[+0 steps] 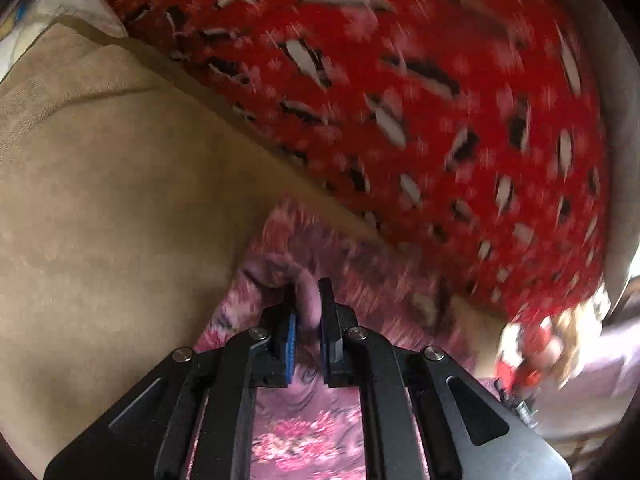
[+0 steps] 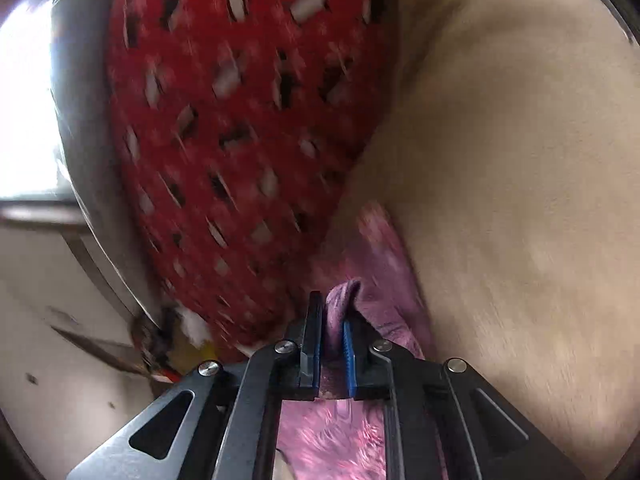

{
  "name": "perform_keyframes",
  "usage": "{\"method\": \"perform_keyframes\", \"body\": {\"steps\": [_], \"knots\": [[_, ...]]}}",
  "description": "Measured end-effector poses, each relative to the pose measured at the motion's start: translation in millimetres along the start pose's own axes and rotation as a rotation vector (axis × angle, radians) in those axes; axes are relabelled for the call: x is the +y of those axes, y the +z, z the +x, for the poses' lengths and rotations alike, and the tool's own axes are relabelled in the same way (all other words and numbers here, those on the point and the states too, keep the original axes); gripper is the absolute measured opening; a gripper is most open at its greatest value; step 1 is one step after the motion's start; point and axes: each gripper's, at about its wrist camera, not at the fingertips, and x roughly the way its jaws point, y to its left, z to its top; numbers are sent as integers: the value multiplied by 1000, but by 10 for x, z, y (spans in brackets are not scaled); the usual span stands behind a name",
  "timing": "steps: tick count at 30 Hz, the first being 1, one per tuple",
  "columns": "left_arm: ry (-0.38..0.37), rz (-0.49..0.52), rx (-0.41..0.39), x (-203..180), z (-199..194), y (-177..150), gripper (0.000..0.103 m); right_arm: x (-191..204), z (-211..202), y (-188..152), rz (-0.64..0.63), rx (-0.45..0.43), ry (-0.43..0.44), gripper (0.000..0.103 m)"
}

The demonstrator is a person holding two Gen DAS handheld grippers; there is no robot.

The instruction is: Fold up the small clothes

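Left wrist view: your left gripper (image 1: pixel 307 300) is nearly closed, pinching a bunched fold of the pink floral-print small garment (image 1: pixel 308 436), which trails back beneath the fingers. Ahead and left of the fingers lies tan plush fabric (image 1: pixel 120 200); ahead and right, a red blanket with black-and-white marks (image 1: pixel 400 100). Right wrist view: your right gripper (image 2: pixel 334 312) likewise clamps a fold of that garment (image 2: pixel 332 436). Frames blurred.

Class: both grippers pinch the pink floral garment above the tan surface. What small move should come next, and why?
Probably lower both together onto the tan surface. The left gripper and right gripper each clamp a bunched edge of the pink floral garment, and it needs to lie flat before any fold.
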Motion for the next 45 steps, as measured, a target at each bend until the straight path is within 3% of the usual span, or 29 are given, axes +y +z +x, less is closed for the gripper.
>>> {"method": "perform_keyframes", "body": {"steps": [1, 3, 5, 7, 10, 11, 14, 16, 21, 23, 24, 26, 27, 28, 29, 32, 36, 39, 43, 45], "knots": [[-31, -36, -16, 45, -78, 38, 8, 6, -27, 60, 20, -39, 8, 18], [-94, -85, -40, 151, -254, 100, 23, -4, -54, 140, 46, -80, -26, 26], [-97, -97, -64, 241, -405, 129, 49, -13, -151, 143, 44, -127, -70, 31], [-66, -99, -101, 397, -577, 118, 50, -18, -330, 122, 23, -191, -46, 41], [-31, -62, -60, 533, -563, 63, 50, -87, -578, 92, 25, -265, 3, 52], [-16, -35, -28, 567, -505, 12, 50, -54, -593, 82, -16, -246, -26, 52], [17, 1, 33, 588, -312, -128, 50, 156, -354, -53, -221, -119, -243, 52], [22, 13, 72, 565, -179, -210, 50, 263, -165, -164, -334, -71, -339, 53], [49, 78, 118, 351, 78, -259, 51, 383, 281, -251, -482, -19, -482, 55], [52, 112, 140, 253, 179, -278, 61, 375, 362, -222, -493, -26, -503, 54], [61, 128, 141, 199, 204, -281, 61, 360, 383, -194, -493, -31, -500, 52], [110, 191, 107, 55, 241, -305, 61, 376, 397, -175, -494, -51, -495, 29], [120, 207, 84, 0, 233, -291, 56, 398, 388, -179, -501, -67, -475, 10], [135, 223, 62, -37, 223, -292, 29, 410, 359, -181, -510, -70, -443, 5], [146, 233, 55, -51, 216, -277, 8, 435, 362, -185, -518, -66, -425, 5], [155, 214, 27, -25, 170, -213, 7, 611, 282, -194, -569, -71, -367, 5], [147, 148, -53, 89, 75, -68, 5, 844, 64, -82, -563, -175, -259, 4], [214, 92, -31, 203, 240, 5, 6, 698, 192, 58, -509, -160, -312, 4], [224, 87, -27, 222, 207, -11, 11, 241, 568, 109, -414, -4, -530, 6], [191, 97, -35, 203, 16, -57, 10, 269, 381, 10, -425, -66, -474, 12]]}}
